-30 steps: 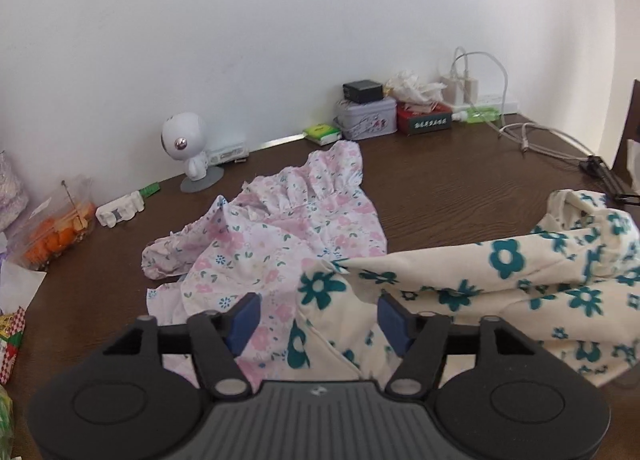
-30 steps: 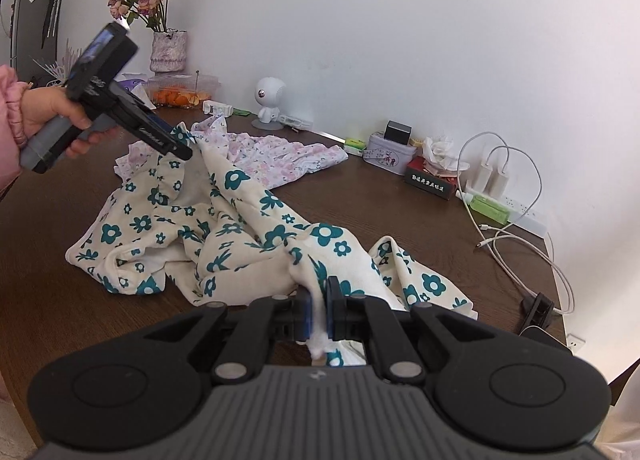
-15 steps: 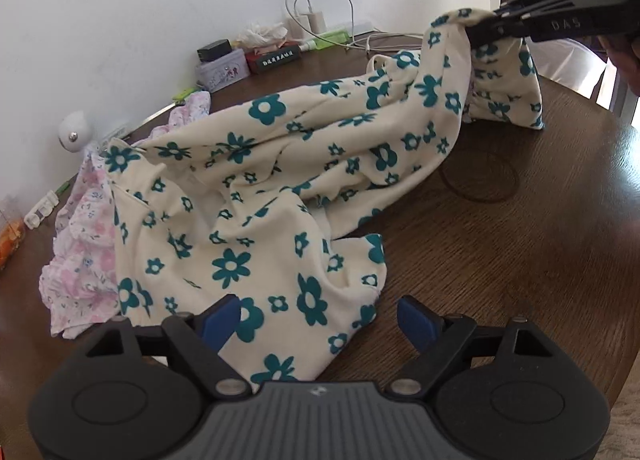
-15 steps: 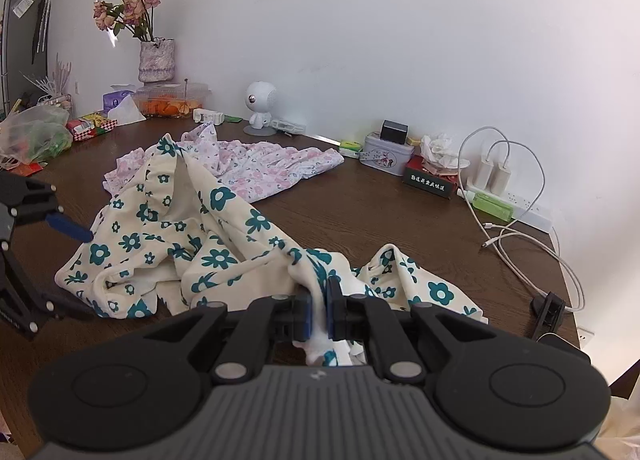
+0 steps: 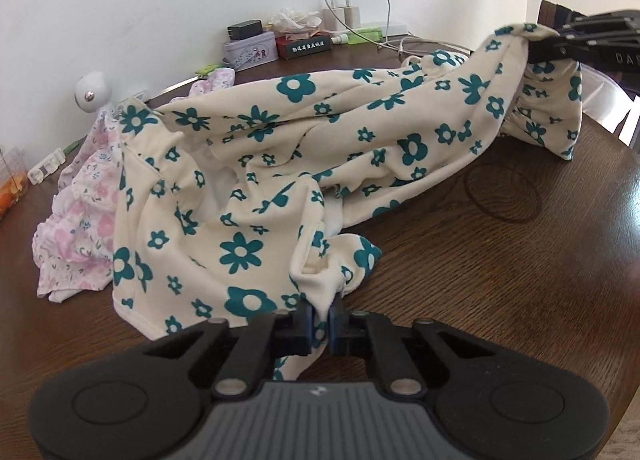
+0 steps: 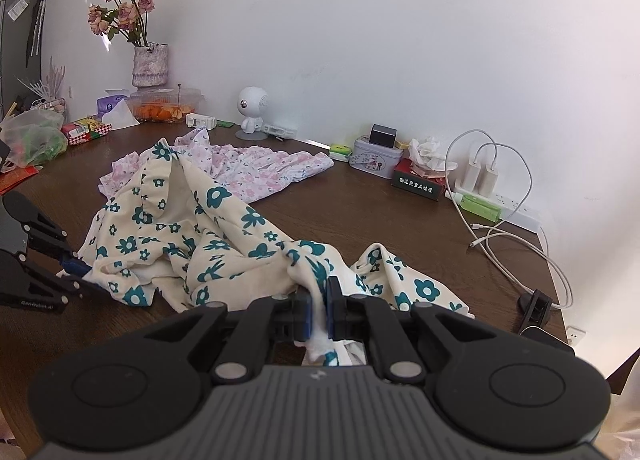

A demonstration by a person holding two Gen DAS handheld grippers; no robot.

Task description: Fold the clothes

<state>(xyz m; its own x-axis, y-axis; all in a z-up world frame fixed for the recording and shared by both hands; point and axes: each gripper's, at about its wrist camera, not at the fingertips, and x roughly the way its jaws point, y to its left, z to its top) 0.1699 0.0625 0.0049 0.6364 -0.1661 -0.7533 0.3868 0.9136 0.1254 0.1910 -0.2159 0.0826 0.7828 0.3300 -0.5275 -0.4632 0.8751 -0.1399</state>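
Fabric is pinched in both grippers here. The left gripper (image 5: 320,314) has its jaws closed tight on a bottom corner of the cream garment with teal flowers (image 5: 280,163), right at 6 o'clock in its view. The right gripper (image 6: 318,310) is clamped on another bunched edge of it, lifted off the brown table (image 5: 500,268). Behind, around 10 o'clock, a pink floral garment (image 5: 80,227) lies crumpled. Far back by the wall sit a tin box (image 6: 378,157) and white chargers (image 6: 482,175).
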